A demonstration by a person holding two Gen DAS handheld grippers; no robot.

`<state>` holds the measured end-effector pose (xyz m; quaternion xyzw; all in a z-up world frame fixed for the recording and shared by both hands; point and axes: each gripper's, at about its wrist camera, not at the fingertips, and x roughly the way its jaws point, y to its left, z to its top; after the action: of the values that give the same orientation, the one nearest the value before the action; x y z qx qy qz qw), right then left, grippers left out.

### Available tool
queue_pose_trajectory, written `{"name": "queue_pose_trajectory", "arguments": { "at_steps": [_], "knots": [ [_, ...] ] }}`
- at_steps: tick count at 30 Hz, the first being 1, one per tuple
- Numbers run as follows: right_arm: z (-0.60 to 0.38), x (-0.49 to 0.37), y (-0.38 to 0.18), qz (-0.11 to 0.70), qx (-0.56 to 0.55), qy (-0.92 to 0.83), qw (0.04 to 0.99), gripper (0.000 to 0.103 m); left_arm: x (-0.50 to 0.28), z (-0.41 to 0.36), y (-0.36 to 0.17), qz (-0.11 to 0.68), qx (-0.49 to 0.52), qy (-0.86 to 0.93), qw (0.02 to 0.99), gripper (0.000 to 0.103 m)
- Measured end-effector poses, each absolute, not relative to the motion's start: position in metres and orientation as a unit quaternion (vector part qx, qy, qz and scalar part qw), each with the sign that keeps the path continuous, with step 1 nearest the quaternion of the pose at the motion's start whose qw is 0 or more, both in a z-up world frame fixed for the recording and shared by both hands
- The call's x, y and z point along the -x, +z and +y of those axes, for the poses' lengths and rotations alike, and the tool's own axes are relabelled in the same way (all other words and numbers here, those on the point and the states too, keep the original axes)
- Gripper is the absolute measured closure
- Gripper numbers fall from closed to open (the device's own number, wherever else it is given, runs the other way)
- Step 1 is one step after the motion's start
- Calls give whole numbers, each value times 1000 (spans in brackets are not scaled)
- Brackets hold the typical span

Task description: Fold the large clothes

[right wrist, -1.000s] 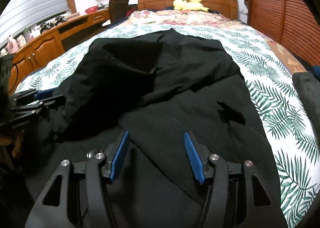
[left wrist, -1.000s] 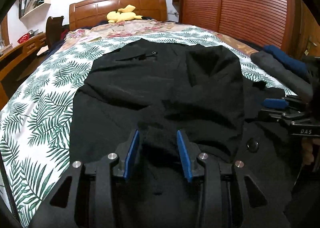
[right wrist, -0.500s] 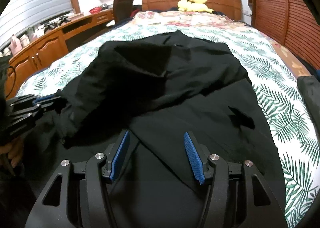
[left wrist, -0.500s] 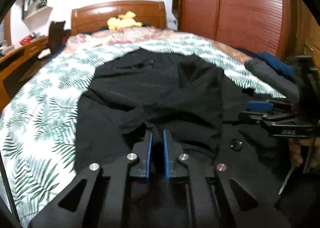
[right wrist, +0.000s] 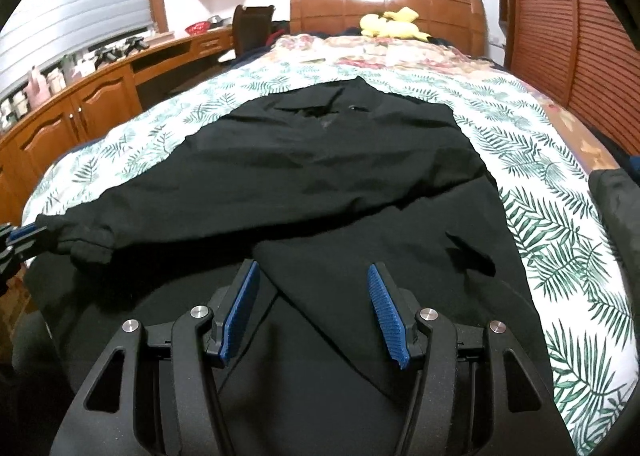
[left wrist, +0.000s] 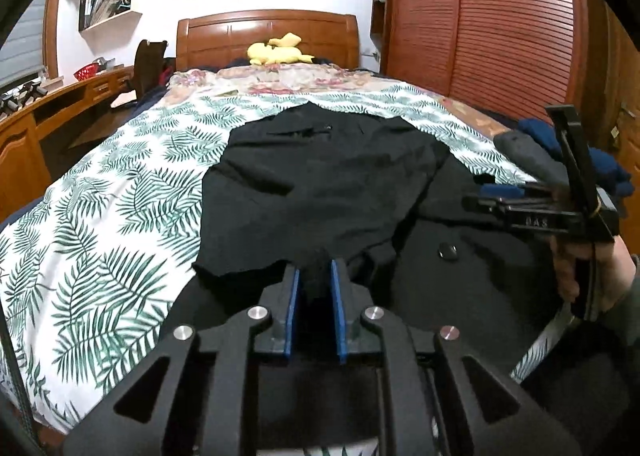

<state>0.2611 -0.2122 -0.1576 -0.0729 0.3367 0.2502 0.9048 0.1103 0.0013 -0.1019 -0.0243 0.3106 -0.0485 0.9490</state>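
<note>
A large black jacket [left wrist: 332, 184] lies spread on the leaf-print bed cover [left wrist: 120, 208]; it also shows in the right wrist view [right wrist: 340, 176]. My left gripper [left wrist: 314, 288] is shut on the jacket's sleeve cuff [left wrist: 316, 276] and holds the sleeve stretched out to the left, as the right wrist view shows [right wrist: 80, 244]. My right gripper [right wrist: 312, 296] is open and empty just above the jacket's lower front. It shows side-on at the right of the left wrist view [left wrist: 500, 196].
A wooden headboard [left wrist: 268, 32] with a yellow plush toy [left wrist: 276, 52] is at the far end. A wooden desk [right wrist: 80, 104] runs along the left. Folded grey and blue clothes [left wrist: 560, 160] lie at the bed's right edge, by a slatted wardrobe [left wrist: 500, 24].
My left gripper closed on the sleeve cuff and pulled the sleeve up and out to the left, unfolding it off the jacket body. My right gripper stayed open in place.
</note>
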Motion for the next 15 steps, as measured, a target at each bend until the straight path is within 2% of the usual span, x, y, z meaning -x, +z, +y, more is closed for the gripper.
{"name": "queue_pose_trajectory", "arguments": {
  "at_steps": [9, 15],
  "knots": [
    [-212, -257, -157, 331, 65, 262, 904, 45, -89, 26, -102, 326, 25, -35, 944, 79],
    [-187, -256, -154, 335, 57, 296, 893, 45, -83, 46, -109, 332, 20, -12, 943, 76]
  ]
}}
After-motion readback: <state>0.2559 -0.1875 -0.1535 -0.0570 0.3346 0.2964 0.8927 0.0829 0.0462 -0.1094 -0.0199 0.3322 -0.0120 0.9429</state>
